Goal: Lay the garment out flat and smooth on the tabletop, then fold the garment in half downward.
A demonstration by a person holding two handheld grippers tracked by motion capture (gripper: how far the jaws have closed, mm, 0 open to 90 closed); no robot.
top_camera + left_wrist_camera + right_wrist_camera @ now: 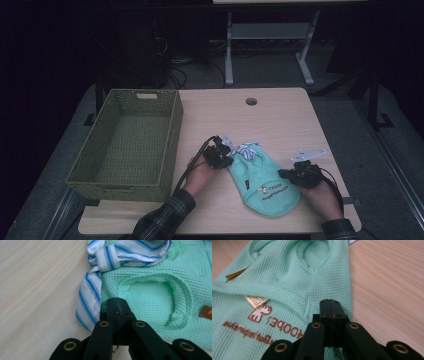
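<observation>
Waffle-knit mint garment (265,182) with striped woven collar (95,287), both edges pinched in closed left claw (116,305) and right claw (329,307).

High view overhead facing forward across table (280,115), both gripper views close, low, sharing green garment (265,182)

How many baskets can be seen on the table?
1. The green woven basket stands on the table's left side, beside the mint green garment.

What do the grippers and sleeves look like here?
Both the left gripper and right gripper are black, with brass-coloured rivets on the jaw links and trailing black cables. The right carries a grey three-cornered plate. Sleeves are dark plaid.
</observation>
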